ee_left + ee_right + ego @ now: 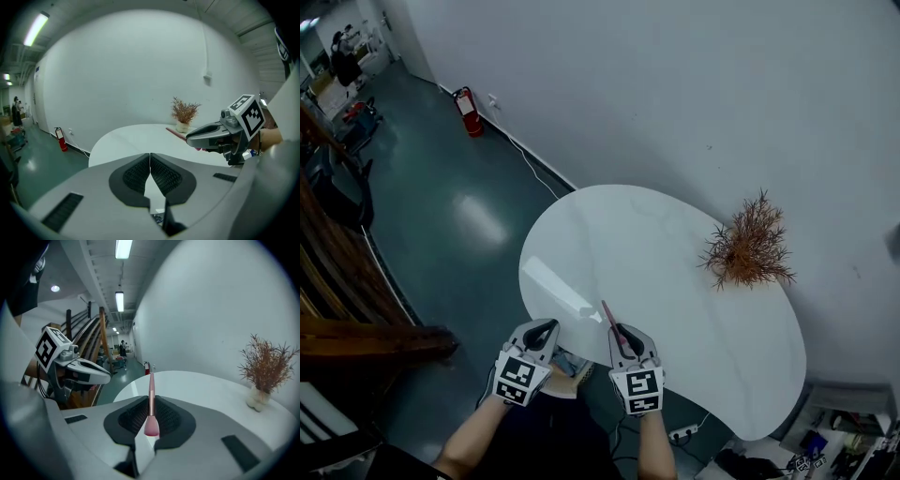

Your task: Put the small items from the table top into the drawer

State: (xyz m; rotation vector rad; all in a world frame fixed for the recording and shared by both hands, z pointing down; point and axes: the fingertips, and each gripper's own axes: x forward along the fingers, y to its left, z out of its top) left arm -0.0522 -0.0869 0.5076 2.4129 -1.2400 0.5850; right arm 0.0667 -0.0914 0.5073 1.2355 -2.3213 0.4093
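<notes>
A slim pink makeup brush [151, 397] is clamped between the pads of my right gripper [151, 405], handle pointing away over the table and bristles toward the camera. In the head view the right gripper [622, 330] hovers at the near edge of the white rounded table [656, 253], with the brush [608, 317] sticking out over it. My left gripper [546, 327] sits just to its left, past the table edge, jaws shut on nothing [150, 160]. Between and below the two grippers a tan and blue patch [572, 368] shows, perhaps the drawer's contents.
A dried brown plant in a small white vase [750, 247] stands at the table's far right, next to the white wall. A red fire extinguisher [469, 111] is on the floor far off. Wooden stairs [337, 281] rise at left; clutter and a power strip [684, 433] lie at lower right.
</notes>
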